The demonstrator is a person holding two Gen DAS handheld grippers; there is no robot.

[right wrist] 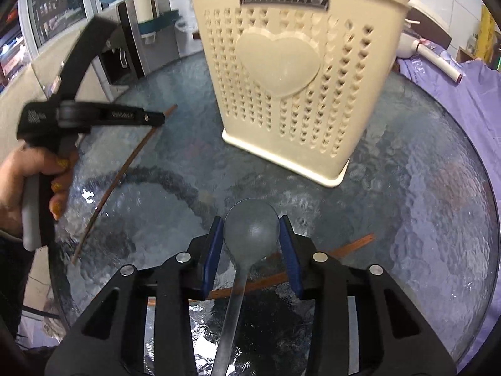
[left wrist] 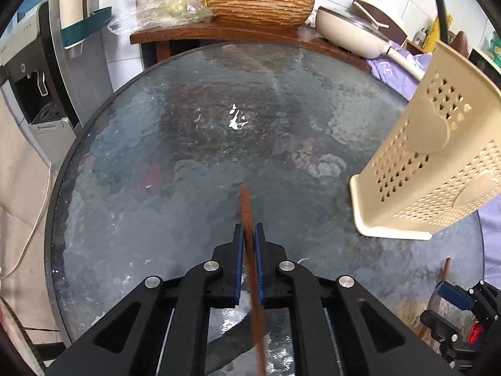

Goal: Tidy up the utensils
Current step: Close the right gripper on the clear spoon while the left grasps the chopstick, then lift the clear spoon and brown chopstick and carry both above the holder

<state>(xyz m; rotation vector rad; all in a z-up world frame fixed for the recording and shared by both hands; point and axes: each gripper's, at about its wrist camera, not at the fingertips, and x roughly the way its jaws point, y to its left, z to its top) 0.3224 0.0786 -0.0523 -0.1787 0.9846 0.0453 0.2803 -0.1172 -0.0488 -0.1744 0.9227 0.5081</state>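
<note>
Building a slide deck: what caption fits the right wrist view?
Right gripper holds a spoon before the cream holder; left gripper grips a chopstick.

cream heart-perforated holder, brown chopstick, grey spoon

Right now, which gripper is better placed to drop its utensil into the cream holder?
Right. The right gripper, clamping the spoon, faces the holder straight ahead. The left gripper, shut on a chopstick, has it off to one side.
</note>
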